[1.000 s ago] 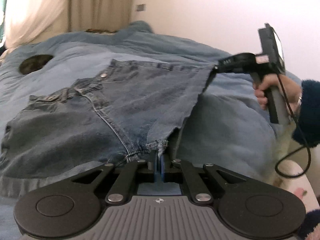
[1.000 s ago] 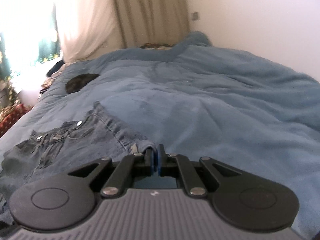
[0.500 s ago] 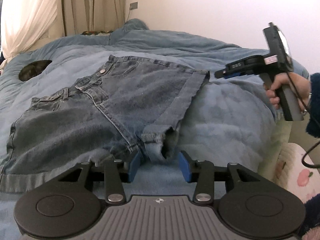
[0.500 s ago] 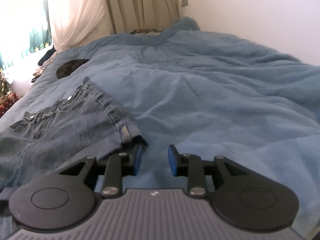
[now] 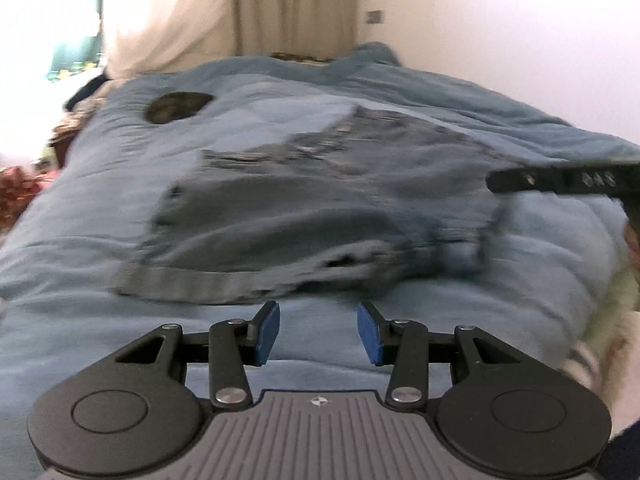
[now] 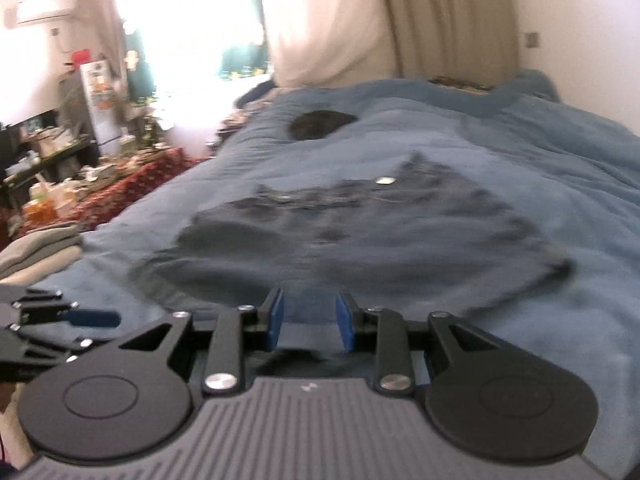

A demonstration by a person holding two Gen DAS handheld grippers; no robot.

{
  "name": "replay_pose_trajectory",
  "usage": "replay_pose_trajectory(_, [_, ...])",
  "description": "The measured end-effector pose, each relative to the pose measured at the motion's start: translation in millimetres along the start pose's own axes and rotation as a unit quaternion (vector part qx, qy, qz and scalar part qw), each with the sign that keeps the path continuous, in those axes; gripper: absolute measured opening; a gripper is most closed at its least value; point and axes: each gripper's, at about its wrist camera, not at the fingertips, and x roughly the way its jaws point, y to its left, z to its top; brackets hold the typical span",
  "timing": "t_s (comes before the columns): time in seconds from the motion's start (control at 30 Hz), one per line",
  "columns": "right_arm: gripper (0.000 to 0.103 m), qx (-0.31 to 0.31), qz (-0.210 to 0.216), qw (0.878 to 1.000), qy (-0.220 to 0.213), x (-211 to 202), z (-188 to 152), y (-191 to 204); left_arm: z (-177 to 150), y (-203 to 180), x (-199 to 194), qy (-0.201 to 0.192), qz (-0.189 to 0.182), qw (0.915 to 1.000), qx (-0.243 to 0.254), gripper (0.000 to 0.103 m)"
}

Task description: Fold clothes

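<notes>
Denim shorts (image 5: 320, 216) lie spread flat on a blue blanket (image 5: 120, 208), blurred in both views. Left wrist view: left gripper (image 5: 318, 332) with jaws apart, nothing between them, just short of the hem at 12 o'clock; the right gripper (image 5: 560, 180) enters at 3 o'clock, beside the shorts' right edge. Right wrist view only: right gripper with jaws apart, only blanket between them; left gripper's blue pad at 9 o'clock; folded clothes (image 6: 40, 248) and a cluttered table (image 6: 100, 184) at 9 to 10 o'clock. No containers can be made out.
</notes>
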Motion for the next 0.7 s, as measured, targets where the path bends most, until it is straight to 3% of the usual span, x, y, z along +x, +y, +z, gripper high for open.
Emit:
replay_pose_trajectory(0.1, [0.034,-0.022,0.015,1.0,0.006,17.5,-3.9,42.3,-2.5,19.2,-11.2,-0.009,0.021,0.9996,-0.017,0.042])
replay_pose_trajectory(0.2, [0.038,-0.033,-0.008,0.999,0.033,38.2,-15.2,73.8,-9.5,31.6,-20.7,-0.012,0.026,0.9991,-0.032,0.042])
replay_pose_trajectory(0.4, [0.036,0.057,-0.034,0.995,0.075,67.4,-37.7,77.0,-25.5,38.6,-26.6,-0.006,0.027,0.9984,-0.049,0.042])
replay_pose_trajectory(0.53, [0.037,0.056,-0.057,0.995,0.059,79.3,-37.1,83.1,-31.1,39.0,-24.8,0.0,0.024,0.9983,-0.053,0.042])
replay_pose_trajectory(0.7, [0.046,0.064,-0.089,0.992,0.065,91.2,-32.5,89.7,-31.2,38.4,-23.9,0.002,0.021,0.9982,-0.056,0.042])
